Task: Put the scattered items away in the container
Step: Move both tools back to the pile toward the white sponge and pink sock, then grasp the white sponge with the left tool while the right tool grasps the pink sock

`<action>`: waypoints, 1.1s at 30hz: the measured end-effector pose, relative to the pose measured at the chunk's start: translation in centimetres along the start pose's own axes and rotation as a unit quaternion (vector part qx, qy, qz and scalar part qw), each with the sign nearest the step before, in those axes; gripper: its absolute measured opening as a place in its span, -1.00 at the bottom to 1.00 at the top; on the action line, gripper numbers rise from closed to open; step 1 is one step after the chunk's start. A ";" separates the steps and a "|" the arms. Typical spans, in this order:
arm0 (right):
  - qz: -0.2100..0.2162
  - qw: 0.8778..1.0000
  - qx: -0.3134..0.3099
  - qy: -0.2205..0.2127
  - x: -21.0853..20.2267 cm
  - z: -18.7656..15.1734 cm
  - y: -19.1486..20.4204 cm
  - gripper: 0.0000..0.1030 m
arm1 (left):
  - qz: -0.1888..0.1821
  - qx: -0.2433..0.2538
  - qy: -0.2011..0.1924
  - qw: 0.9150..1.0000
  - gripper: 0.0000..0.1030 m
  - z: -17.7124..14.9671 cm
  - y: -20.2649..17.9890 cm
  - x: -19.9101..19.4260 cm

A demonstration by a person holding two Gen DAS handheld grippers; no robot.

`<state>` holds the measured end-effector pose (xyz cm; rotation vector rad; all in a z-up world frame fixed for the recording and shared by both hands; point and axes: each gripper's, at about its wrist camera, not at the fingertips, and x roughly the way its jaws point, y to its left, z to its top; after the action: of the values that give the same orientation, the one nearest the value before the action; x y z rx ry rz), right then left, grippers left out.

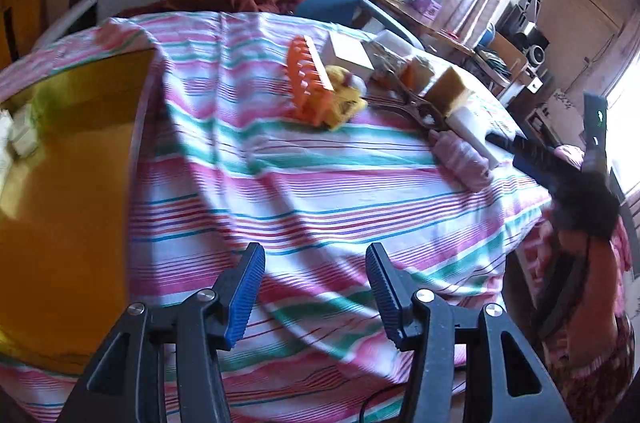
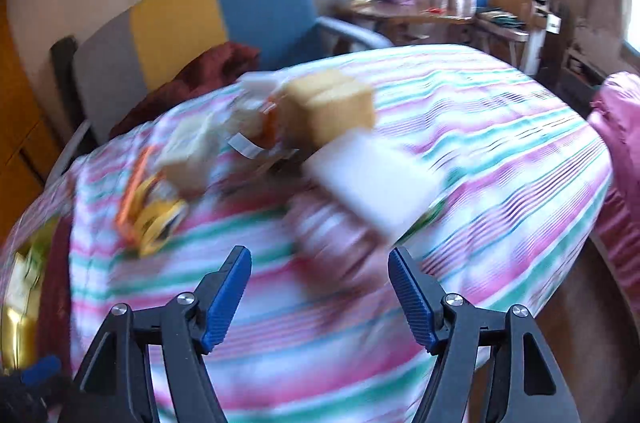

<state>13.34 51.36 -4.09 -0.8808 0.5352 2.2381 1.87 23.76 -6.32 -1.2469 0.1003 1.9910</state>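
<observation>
the right gripper (image 2: 320, 299) hung over the striped bed (image 2: 500, 127), its blue jaws spread wide with nothing between them. straight ahead of its fingertips, close by, lay the pink ribbed roll (image 2: 340, 235), and touching the roll's far side a white box (image 2: 376, 175). the picture was smeared, so i could not tell the roll's outline sharply, but its long axis seemed to run slantwise, from up-left to the near right, across the line of the jaws rather than along it. to my eye that roll was the natural next pick, and the right hand was plainly the nearer one.

the left gripper (image 1: 316, 291) was also open and empty, over bare sheet near the bed's front edge. from there the same pink ribbed roll (image 1: 464, 159) lay well apart, up and to the right, by the bed's right edge, next to a white tube (image 1: 476, 135).

the container (image 1: 68, 191), a yellow box, sat at the bed's left edge, just beside the left gripper. other clutter, an orange rack (image 1: 308, 83) and a yellow plush toy (image 1: 344, 99), waited mid-bed.
</observation>
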 end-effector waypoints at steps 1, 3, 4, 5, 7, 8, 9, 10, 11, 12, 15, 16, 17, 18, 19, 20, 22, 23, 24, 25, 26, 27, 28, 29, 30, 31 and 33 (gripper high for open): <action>-0.004 1.000 0.005 -0.012 0.4 1.0 -0.9 0.65 | -0.003 -0.001 0.002 1.000 0.03 0.0 -0.3 0.2; -0.024 1.000 0.001 -0.013 2.1 3.1 -2.1 0.73 | -0.006 0.003 0.006 1.000 0.03 -0.3 -0.9 0.6; -0.032 0.999 -0.004 -0.008 3.0 3.7 -2.4 0.70 | -0.006 0.007 0.008 1.000 0.03 -0.5 -1.0 0.6; -0.036 0.999 -0.008 0.002 3.9 4.0 -2.7 0.62 | -0.004 0.012 0.009 1.000 0.04 -0.7 -1.2 0.6; -0.020 0.999 -0.009 0.034 5.3 3.7 -2.6 0.29 | 0.001 0.012 0.014 1.000 0.03 -1.0 -1.2 0.8; -0.011 0.999 -0.010 0.035 5.1 3.0 -2.3 0.29 | -0.001 0.008 0.017 1.000 0.04 -1.0 -1.0 0.9; -0.003 1.000 -0.016 0.027 4.7 2.4 -1.8 0.29 | -0.004 0.004 0.019 1.000 0.04 -1.1 -0.9 1.0; 0.008 0.999 -0.022 0.022 4.1 1.8 -1.0 0.29 | -0.003 0.001 0.022 1.000 0.03 -1.1 -0.7 1.1; 0.026 0.999 -0.021 0.023 3.7 1.1 -0.3 0.29 | 0.000 -0.003 0.026 1.000 0.03 -1.2 -0.6 1.3; 0.047 0.998 -0.016 0.027 3.3 0.3 0.4 0.29 | 0.000 -0.004 0.028 1.000 0.03 -1.2 -0.5 1.4; 0.090 0.996 -0.008 0.018 1.1 -2.0 2.7 0.31 | -0.003 -0.009 0.022 1.000 0.03 -1.4 -0.3 1.1; 0.111 0.994 -0.009 0.021 0.3 -2.7 3.5 0.32 | -0.002 -0.010 0.020 1.000 0.03 -1.5 -0.2 1.0; 0.134 0.991 -0.008 0.027 -0.1 -3.2 4.2 0.32 | -0.003 -0.012 0.021 1.000 0.04 -1.5 -0.1 0.9; 0.154 0.987 -0.005 0.034 -0.4 -3.7 4.7 0.34 | -0.006 -0.015 0.021 1.000 0.03 -1.5 0.0 0.9; 0.172 0.984 -0.003 0.036 -0.8 -4.3 5.2 0.38 | -0.007 -0.017 0.020 1.000 0.03 -1.6 0.1 0.8; 0.186 0.982 -0.004 0.035 -1.2 -4.8 5.5 0.39 | -0.007 -0.020 0.019 1.000 0.04 -1.6 0.3 0.8; 0.197 0.980 -0.005 0.027 -2.3 -5.6 5.9 0.45 | -0.007 -0.026 0.022 0.999 0.04 -1.6 0.5 0.8; 0.198 0.980 -0.003 0.022 -2.5 -5.9 5.7 0.46 | -0.010 -0.032 0.021 0.999 0.04 -1.6 0.7 0.8; 0.196 0.980 0.001 0.016 -2.8 -6.0 5.3 0.46 | -0.013 -0.038 0.019 0.999 0.04 -1.6 0.8 0.8; 0.194 0.981 0.009 0.010 -3.1 -6.1 4.7 0.46 | -0.016 -0.044 0.018 0.999 0.04 -1.5 0.9 0.7; 0.189 0.982 0.021 0.006 -3.3 -6.1 3.9 0.47 | -0.020 -0.049 0.016 0.998 0.04 -1.4 1.0 0.7; 0.181 0.983 0.033 0.003 -3.3 -6.0 3.1 0.47 | -0.026 -0.055 0.013 0.998 0.04 -1.3 1.0 0.5; 0.169 0.985 0.040 0.003 -3.1 -5.6 2.3 0.47 | -0.028 -0.058 0.011 0.998 0.04 -1.2 1.0 0.5; 0.156 0.987 0.045 0.005 -2.8 -5.2 1.5 0.47 | -0.031 -0.060 0.010 0.998 0.05 -1.0 0.9 0.4; 0.145 0.988 0.044 0.007 -2.4 -5.1 1.2 0.47 | -0.033 -0.058 0.008 0.998 0.05 -0.8 0.7 0.4; 0.133 0.990 0.040 0.011 -1.9 -4.9 1.1 0.45 | -0.034 -0.055 0.005 0.998 0.05 -0.6 0.4 0.3; 0.111 0.993 0.030 0.019 -0.7 -4.5 1.1 0.45 | -0.031 -0.048 -0.003 0.998 0.05 -0.2 -0.2 0.1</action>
<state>14.93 47.64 -6.54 -0.8706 0.7458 2.3936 2.12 23.86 -6.39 -1.2890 -0.0358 1.9648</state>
